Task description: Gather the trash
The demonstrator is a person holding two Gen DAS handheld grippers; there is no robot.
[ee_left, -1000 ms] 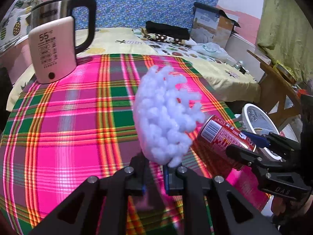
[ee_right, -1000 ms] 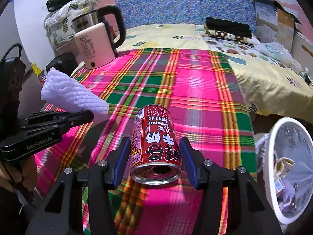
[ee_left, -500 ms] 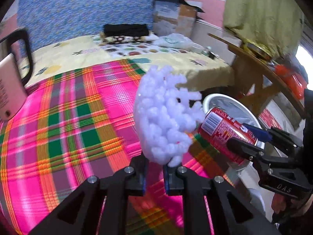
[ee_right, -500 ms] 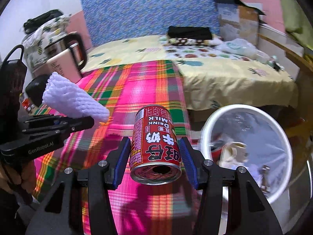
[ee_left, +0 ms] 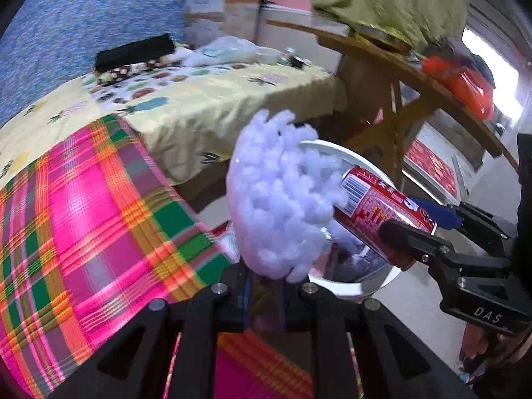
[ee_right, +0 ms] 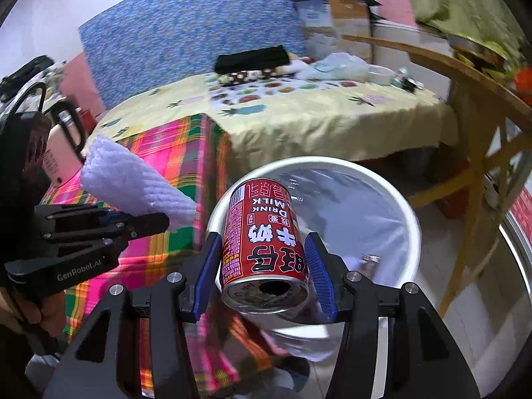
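Right wrist only: small bottle (ee_right: 369, 261) inside white bin (ee_right: 404, 206), 3 o'clock of red can (ee_right: 266, 242) clamped in right gripper (ee_right: 264, 277). Left gripper (ee_left: 264, 294) pinching foam net (ee_left: 279, 196).

Plaid cloth (ee_left: 86, 206), yellow bedspread (ee_right: 299, 116) (fruit-printed), wooden table (ee_left: 392, 66), cardboard box (ee_right: 335, 20), kettle (ee_right: 58, 153).

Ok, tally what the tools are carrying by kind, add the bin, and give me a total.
Red milk drink can, clamped in the right tool: 1
White foam fruit net, pinched in the left tool: 1
White trash bin, lined with a clear bag: 1
Total: 3
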